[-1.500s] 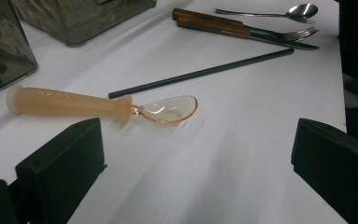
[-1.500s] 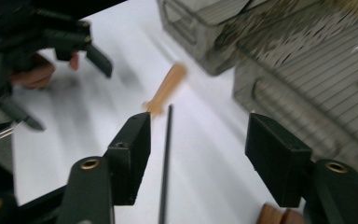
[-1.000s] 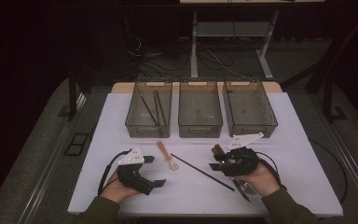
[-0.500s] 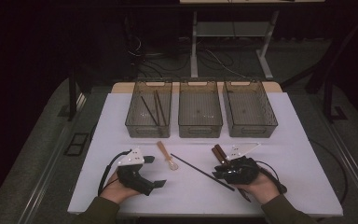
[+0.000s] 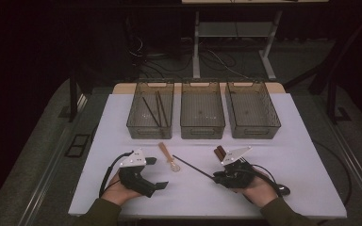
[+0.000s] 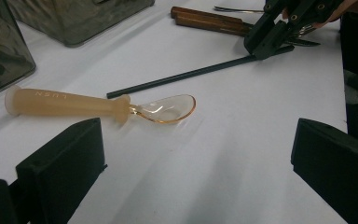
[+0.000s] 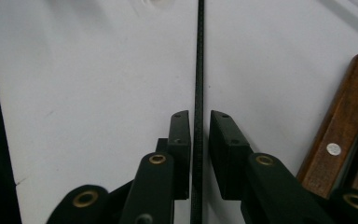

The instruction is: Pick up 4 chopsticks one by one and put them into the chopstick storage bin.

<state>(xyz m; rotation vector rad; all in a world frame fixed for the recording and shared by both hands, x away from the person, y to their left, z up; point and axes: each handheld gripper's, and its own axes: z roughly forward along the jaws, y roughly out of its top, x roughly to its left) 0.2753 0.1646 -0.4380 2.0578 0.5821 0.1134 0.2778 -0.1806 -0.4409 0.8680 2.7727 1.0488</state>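
A black chopstick [image 5: 193,167] [image 6: 182,77] [image 7: 199,70] lies flat on the white table [image 5: 292,155]. My right gripper [image 5: 215,178] [image 7: 199,121] straddles its near end, jaws almost closed, with a thin strip of table still visible beside the stick. The same gripper appears in the left gripper view [image 6: 268,44]. An amber spoon [image 5: 169,157] [image 6: 98,105] with a pale handle lies just ahead of my left gripper [image 5: 158,173] [image 6: 196,154], which is wide open and holds nothing.
Wooden-handled cutlery [image 5: 220,153] [image 6: 209,21] [image 7: 340,126] lies right of the right gripper. Three clear bins stand in a row at the back: the left bin [image 5: 149,128] holds dark sticks, beside the middle bin [image 5: 202,127] and the right bin [image 5: 254,128].
My right gripper has come down and toward the person onto the chopstick's near end. The left gripper has stayed put.
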